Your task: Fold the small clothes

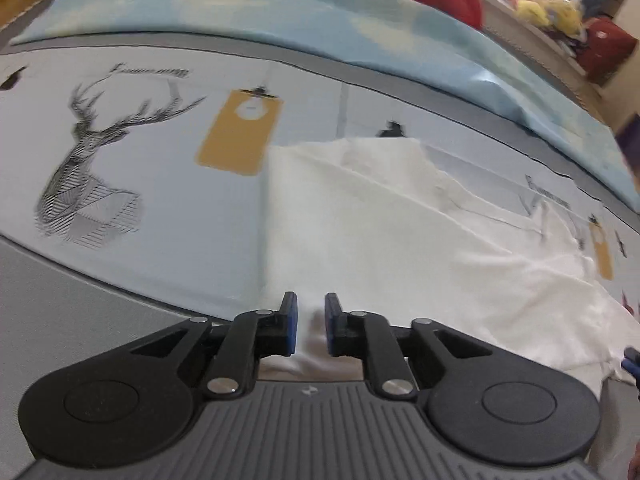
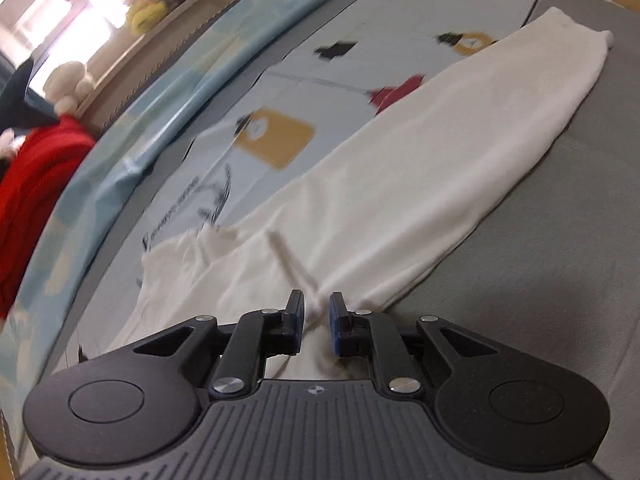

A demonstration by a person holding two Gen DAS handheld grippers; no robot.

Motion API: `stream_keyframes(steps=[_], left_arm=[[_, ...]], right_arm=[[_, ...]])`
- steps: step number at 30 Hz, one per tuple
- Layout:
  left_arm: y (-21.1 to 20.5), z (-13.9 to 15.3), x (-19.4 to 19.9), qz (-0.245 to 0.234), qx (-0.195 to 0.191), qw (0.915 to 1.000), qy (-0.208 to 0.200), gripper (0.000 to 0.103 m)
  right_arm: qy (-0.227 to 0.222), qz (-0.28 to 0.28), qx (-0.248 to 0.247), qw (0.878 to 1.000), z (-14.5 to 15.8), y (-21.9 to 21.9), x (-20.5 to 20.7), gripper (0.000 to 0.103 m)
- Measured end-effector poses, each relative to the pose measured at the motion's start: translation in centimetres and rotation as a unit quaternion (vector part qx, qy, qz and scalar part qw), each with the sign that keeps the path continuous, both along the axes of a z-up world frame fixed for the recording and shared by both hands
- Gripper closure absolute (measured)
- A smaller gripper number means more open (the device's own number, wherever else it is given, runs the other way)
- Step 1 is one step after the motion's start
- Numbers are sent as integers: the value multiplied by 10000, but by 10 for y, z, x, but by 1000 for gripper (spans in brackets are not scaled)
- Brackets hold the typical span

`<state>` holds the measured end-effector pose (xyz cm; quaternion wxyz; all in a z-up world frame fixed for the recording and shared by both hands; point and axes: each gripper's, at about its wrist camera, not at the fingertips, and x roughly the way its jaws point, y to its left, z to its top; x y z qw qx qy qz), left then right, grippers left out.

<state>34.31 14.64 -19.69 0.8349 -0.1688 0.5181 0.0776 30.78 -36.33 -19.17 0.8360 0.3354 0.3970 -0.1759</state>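
A white garment (image 1: 400,240) lies spread on a printed bed sheet (image 1: 160,208), and its near edge runs up between the pads of my left gripper (image 1: 311,320). That gripper is shut on a bunch of this white fabric at the garment's near left corner. In the right wrist view the white garment (image 2: 420,168) stretches as a long folded strip toward the far right. My right gripper (image 2: 317,316) is shut on its near end. A raised crease (image 2: 290,258) leads into the jaws.
The sheet shows a deer print (image 1: 88,152) and mustard tags (image 1: 240,136). A light blue quilt (image 1: 280,12) lies along the far side, with red cloth (image 2: 36,184) and plush toys (image 2: 148,8) beyond it. Grey sheet (image 2: 560,240) borders the garment on the right.
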Motion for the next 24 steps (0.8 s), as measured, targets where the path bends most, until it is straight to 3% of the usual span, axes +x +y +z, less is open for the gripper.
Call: stream_keyframes(steps=[2,3,6,9,12,14,17,20,24], left_arm=[[-2,-24,3,18,-22,9981,621,85],[-4,-31,1,-21,-48,9977,681,85],[-18,-11,3,-257,344,9984,380,84],[-28,5,3,-433,288,9986,59,82],[-32,4,4,-444,167,9988,84,82],[-34,-1,7,-462,138,9987,179,82],[-39,1,6,-550,137,9983,137,82],[-40,7,5,-557,183,9983,50,82],[-37,8,4,-503,154,9986,4,80]], right_arm=[[-64,-62,-38,10000,4,-10,-2,89],[-74,-107,-57,9999,4,-17,-3,89],[-95,-345,-99,9993,6,-49,-7,87],[-187,-843,-293,9958,10,-97,-16,84],[-283,-1383,-485,9888,10,-147,-30,77],[-239,-1655,-441,9849,4,-179,-38,66],[-221,-2010,-359,9787,-6,-220,-49,62],[-279,-2278,-356,9727,-13,-239,-58,61],[-364,-2383,166,9704,-34,-245,-59,60]])
